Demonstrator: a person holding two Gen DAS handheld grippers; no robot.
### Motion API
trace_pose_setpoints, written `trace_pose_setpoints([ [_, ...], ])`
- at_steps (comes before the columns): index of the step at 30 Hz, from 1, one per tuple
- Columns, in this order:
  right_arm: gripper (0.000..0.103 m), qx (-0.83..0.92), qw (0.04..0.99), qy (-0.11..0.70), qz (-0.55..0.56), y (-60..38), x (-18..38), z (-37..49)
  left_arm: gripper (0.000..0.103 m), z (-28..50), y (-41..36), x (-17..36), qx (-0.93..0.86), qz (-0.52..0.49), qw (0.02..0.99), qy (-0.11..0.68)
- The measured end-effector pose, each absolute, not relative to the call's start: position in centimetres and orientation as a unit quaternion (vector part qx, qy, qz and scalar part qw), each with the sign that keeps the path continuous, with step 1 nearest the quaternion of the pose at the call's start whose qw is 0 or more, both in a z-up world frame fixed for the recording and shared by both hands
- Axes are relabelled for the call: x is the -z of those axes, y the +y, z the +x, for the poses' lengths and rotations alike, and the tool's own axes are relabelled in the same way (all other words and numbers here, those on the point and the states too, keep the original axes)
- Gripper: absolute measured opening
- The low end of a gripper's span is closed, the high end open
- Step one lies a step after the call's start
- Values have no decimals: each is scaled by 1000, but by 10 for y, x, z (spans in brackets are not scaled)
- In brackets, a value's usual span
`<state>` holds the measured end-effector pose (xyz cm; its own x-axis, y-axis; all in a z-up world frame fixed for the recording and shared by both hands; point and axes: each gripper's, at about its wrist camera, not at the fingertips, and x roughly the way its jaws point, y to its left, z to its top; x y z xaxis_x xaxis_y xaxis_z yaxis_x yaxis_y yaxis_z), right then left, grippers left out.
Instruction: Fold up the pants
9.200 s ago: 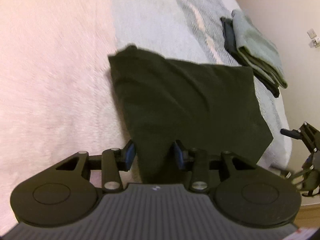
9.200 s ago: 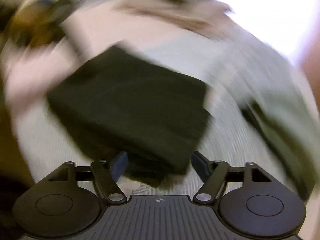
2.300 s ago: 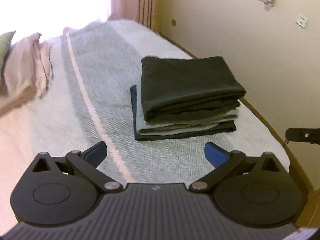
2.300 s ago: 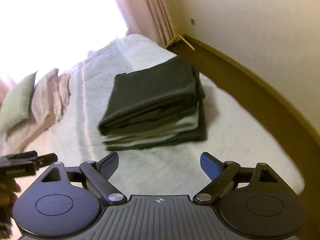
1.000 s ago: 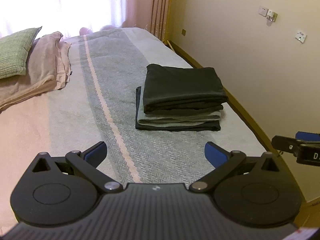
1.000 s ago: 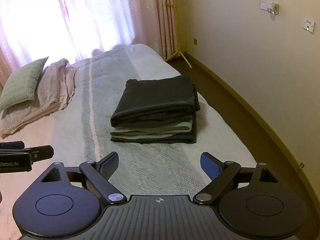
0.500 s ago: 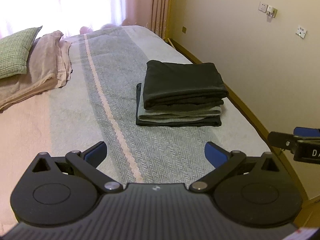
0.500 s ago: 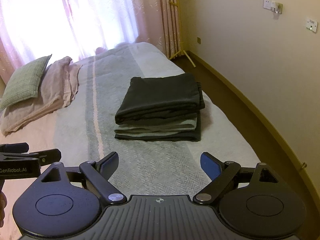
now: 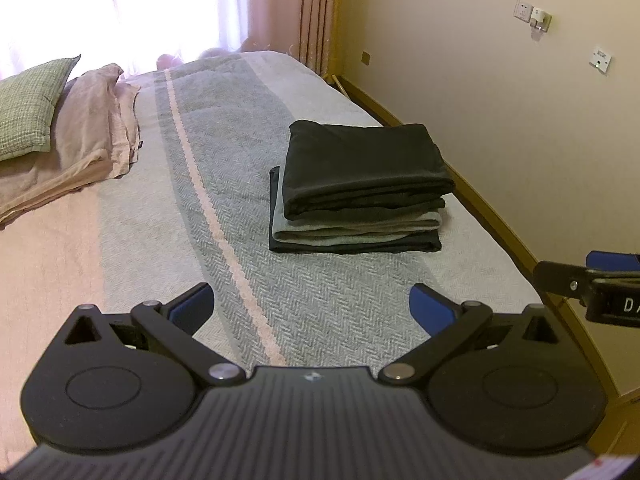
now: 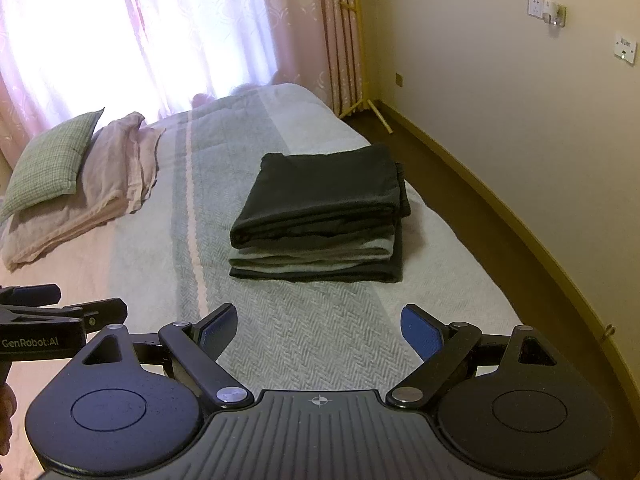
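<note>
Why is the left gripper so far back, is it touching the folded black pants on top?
Apart. In the left wrist view, the left gripper is open with bare bedspread between its fingertips and the black pants.

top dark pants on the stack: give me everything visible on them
The dark pants look like soft, matte, near-black fabric, folded into a flat rectangle with layered edges facing the cameras. They lie on top of a grey-green folded garment, which rests on another dark one, on the bed. Neither gripper touches them.

A grey striped bed [image 9: 168,208] stands beside a cream wall [image 9: 500,92], with bright pink-curtained window [image 10: 168,28] behind.
</note>
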<state>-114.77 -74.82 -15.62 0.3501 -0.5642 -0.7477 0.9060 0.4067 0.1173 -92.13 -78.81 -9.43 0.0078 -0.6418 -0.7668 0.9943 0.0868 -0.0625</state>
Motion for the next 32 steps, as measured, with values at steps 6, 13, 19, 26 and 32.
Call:
trace_pose_setpoints([
  [6, 86, 473, 776, 317, 270, -749, 156, -1148, 102, -924, -790, 95, 621, 266, 658, 333],
  [13, 86, 472, 777, 318, 269, -751, 156, -1149, 102, -925, -790, 94, 620, 267, 658, 333],
  [19, 86, 470, 777, 319, 271, -753, 157, -1151, 102, -927, -791, 95, 619, 269, 658, 333],
  [26, 86, 465, 779, 321, 273, -760, 158, -1154, 102, -934, -796, 96, 617, 274, 659, 332],
  [32, 86, 453, 782, 330, 272, -769, 162, -1159, 102, -940, -799, 95, 609, 259, 673, 331],
])
